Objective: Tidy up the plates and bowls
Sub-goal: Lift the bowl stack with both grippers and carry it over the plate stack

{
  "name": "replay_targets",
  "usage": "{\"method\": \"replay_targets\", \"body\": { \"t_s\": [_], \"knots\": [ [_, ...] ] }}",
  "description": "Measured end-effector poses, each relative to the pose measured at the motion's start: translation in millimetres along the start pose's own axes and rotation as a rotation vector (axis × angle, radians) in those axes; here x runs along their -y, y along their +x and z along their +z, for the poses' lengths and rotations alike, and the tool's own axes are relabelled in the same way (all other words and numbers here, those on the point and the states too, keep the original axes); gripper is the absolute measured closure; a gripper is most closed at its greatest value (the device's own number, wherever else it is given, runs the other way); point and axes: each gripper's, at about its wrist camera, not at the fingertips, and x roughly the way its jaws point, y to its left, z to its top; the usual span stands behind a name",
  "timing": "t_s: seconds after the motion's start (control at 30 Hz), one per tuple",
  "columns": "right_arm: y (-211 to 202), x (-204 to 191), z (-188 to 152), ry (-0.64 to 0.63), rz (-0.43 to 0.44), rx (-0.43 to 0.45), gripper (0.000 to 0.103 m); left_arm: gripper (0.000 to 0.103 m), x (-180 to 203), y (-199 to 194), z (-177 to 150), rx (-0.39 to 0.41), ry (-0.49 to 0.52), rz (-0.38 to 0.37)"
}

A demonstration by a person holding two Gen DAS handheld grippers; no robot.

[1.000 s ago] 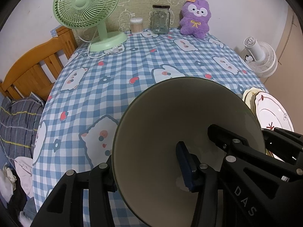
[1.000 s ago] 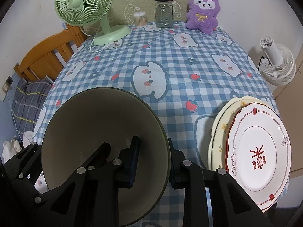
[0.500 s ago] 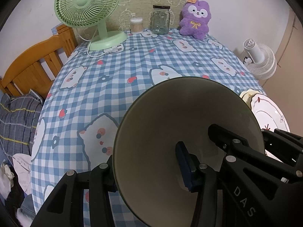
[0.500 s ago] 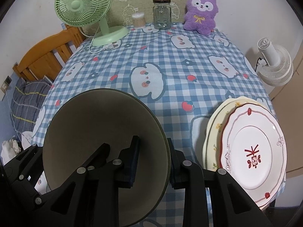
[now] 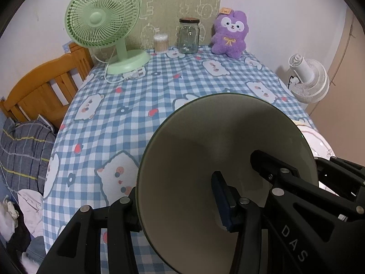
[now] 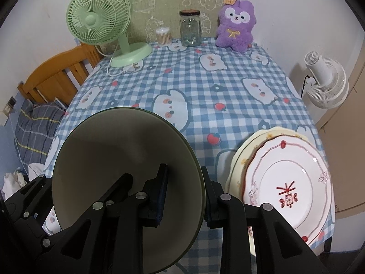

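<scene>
**Checked table, things along its far edge and near right corner**

The table (image 6: 228, 91) wears a blue-and-white checked cloth printed with cartoon animals and strawberries. Far ahead of the tongs, against the wall, stand a green desk fan (image 6: 107, 27) at the left with its white cord and plug beside the base, a tub of cotton swabs (image 6: 163, 36), a lidded glass jar (image 6: 190, 27) and a purple plush toy (image 6: 236, 27). Just right of the right tongs lies a stack of plates (image 6: 289, 182) at the near corner, a red-patterned one on top.

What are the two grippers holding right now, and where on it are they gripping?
Both hold one grey-green bowl by its rim: the left gripper clamps the left side, the right gripper the right side.
</scene>
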Motion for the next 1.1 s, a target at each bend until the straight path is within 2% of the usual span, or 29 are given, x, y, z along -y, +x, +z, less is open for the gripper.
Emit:
{"method": "replay_targets", "body": {
  "t_s": [0.43,1.1],
  "knots": [
    [-23.7,33.2,16.3,0.021,-0.001,0.03,0.073,0.054,37.5,-13.4,21.6,0.026,0.016,0.001],
    [-41.2,106.4,16.8,0.099,-0.058,0.053,0.072,0.054,112.8,-9.6,41.6,0.027,0.08,-0.057]
  ]
}}
